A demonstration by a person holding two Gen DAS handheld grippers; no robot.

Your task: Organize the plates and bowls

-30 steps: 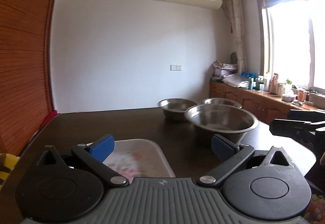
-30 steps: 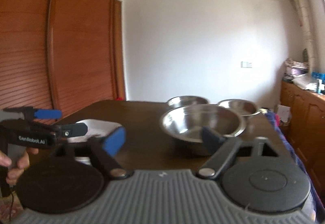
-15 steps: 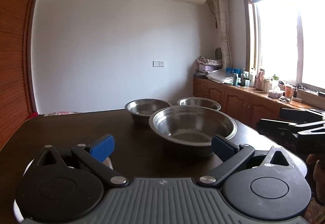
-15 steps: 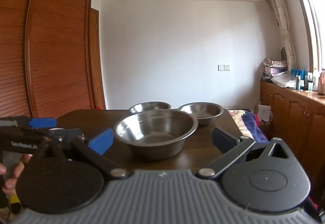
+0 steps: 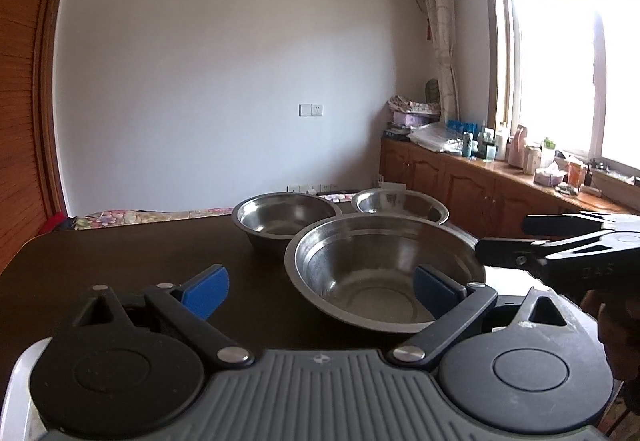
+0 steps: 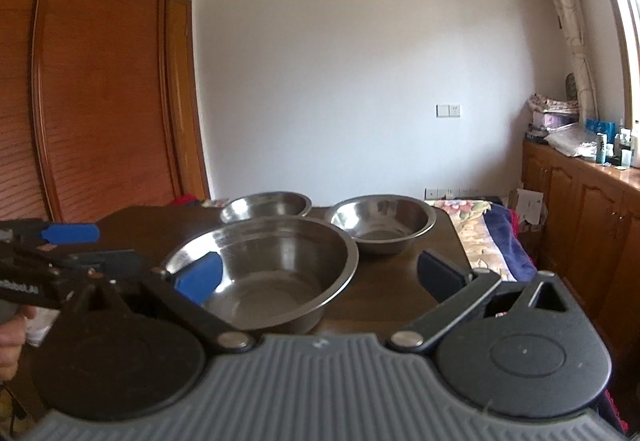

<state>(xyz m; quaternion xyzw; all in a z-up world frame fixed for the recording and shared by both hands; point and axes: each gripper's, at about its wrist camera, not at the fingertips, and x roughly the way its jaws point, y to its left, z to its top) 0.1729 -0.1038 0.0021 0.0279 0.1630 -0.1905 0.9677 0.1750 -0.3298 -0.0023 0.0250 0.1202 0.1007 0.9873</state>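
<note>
Both grippers — left (image 5: 320, 283) and right (image 6: 320, 273) — gape, holding nothing. The big bowl (image 5: 384, 269) looks light, stiff, slick steel — best pinched at its thin rim.

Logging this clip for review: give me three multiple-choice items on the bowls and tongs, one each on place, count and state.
1. Where is the largest bowl relative to the other two?
A. Nearest the cameras
B. Farthest back
C. Stacked inside another

2. How many metal bowls stand on the dark table?
A. Two
B. Three
C. Five

3. What state are the left tongs and right tongs in?
A. Both shut on a bowl
B. Both open, holding nothing
C. One shut on a plate

Key: 1 A, it sits in front of the mid-size bowl and small bowl. 2 B, three rims show in both views. 3 B, blue pads stand wide apart.
</note>
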